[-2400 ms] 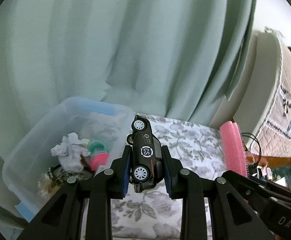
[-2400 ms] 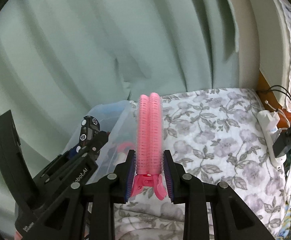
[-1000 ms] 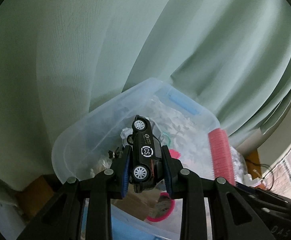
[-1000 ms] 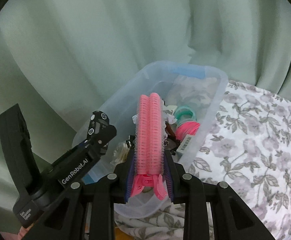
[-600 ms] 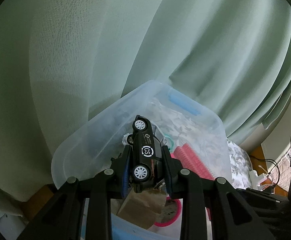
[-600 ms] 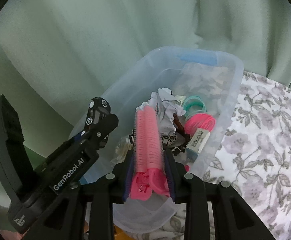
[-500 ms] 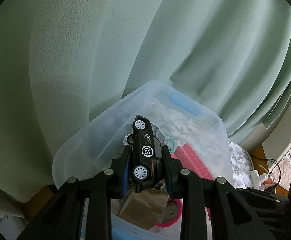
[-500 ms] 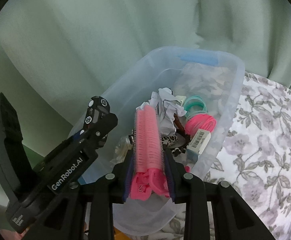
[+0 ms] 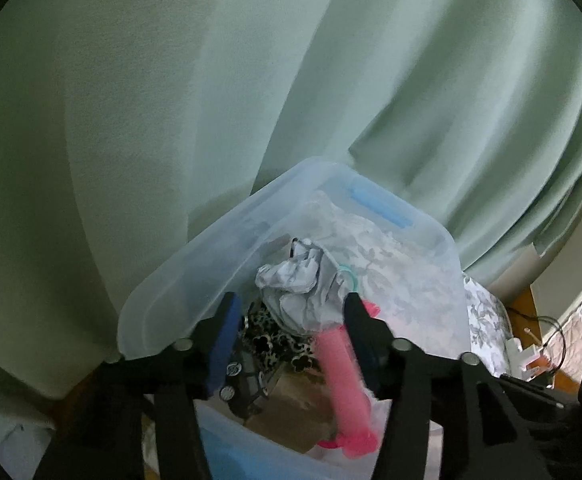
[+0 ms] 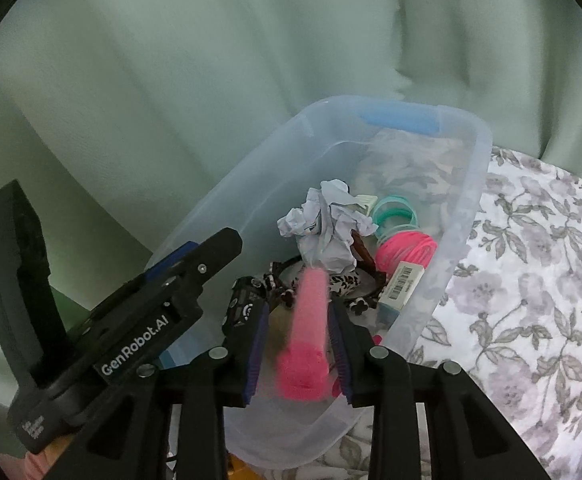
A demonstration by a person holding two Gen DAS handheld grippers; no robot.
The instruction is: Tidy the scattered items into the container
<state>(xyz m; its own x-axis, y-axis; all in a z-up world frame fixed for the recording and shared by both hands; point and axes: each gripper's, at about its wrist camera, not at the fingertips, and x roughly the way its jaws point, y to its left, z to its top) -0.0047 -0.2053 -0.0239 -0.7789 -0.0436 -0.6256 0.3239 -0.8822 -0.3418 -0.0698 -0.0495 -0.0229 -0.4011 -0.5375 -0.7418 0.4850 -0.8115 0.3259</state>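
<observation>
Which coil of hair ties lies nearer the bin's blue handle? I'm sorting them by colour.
The teal coil. It lies just beyond the pink coil, on the side towards the blue handle.

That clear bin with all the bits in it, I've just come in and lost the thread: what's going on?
A person with a handheld gripper in each hand is tidying small items into the clear plastic bin. Both the left gripper and the right gripper are over it with jaws open. The pink hair roller clip looks blurred, apparently dropping in, and the black toy car lies inside beside crumpled paper and coiled hair ties.
</observation>
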